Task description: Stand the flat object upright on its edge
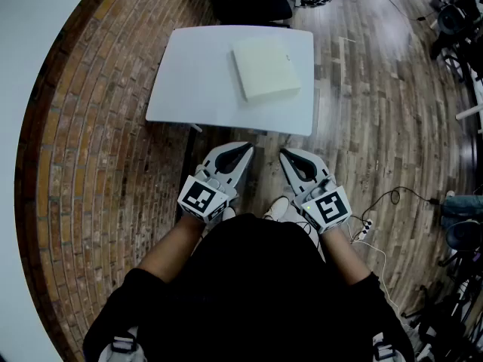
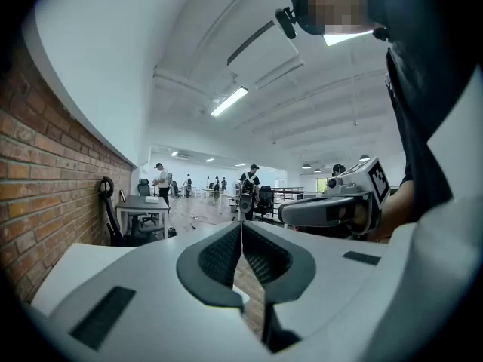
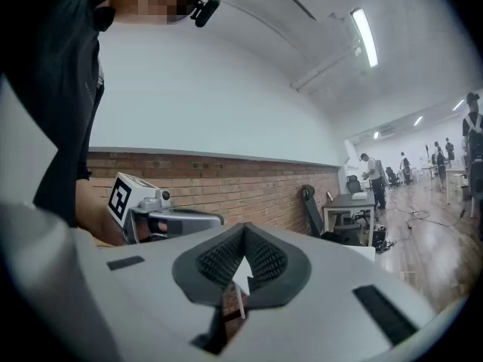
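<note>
1. Jaws on left gripper (image 1: 243, 151) and right gripper (image 1: 288, 155) are pinched fully closed, nothing in them.
2. Flat object (image 1: 264, 68) lies flat on the white table (image 1: 189, 81), ahead of both tips, untouched.

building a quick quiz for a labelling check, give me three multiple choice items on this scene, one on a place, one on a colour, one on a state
1. Where is the flat object?
A. on the floor
B. on the table
C. held in the air

2. What colour is the table?
A. white
B. black
C. red

3. How do the left gripper and the right gripper stand?
A. both wide open
B. both shut and empty
C. each shut on the flat object

Answers:
1 B: in the head view it lies flat on the tabletop.
2 A: the top shows plain white against the brick and wood floor.
3 B: in each gripper view the pads meet with nothing between them.
</note>
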`<state>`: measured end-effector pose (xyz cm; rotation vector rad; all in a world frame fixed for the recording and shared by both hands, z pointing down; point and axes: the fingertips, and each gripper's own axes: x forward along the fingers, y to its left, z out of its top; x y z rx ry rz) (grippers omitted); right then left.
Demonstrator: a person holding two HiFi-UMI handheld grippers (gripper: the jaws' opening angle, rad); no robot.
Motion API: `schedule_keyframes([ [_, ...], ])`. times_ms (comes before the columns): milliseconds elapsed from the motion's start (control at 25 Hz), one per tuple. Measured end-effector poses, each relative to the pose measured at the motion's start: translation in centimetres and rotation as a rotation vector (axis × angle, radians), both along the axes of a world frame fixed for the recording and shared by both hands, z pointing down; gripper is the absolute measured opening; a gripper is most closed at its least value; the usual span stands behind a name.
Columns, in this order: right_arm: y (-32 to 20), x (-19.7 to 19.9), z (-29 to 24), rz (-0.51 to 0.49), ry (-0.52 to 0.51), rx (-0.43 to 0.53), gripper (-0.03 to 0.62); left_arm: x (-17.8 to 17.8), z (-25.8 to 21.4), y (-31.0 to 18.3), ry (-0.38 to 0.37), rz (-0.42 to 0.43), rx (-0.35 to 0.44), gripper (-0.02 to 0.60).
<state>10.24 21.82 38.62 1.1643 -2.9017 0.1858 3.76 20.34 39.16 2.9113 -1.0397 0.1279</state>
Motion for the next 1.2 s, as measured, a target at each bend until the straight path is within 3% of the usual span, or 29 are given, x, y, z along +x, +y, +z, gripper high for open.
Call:
schedule_keyframes([
  [400,4.0,-6.6,-2.9,0.079,0.010,0.041,0.006,-6.4,-2.3,3.2,0.047,0.035,0.067,0.020],
  [680,7.5,-9.5,-3.5,0.134,-0.017,0.052,0.008,-10.4,-2.5,6.1,0.100,0.047,0.050,0.020],
  [1200,6.5,-7.6,-1.3,0.146,0.057,0.039,0.006,-9.2,-2.1,5.8,0.077,0.046,0.060,0.018],
])
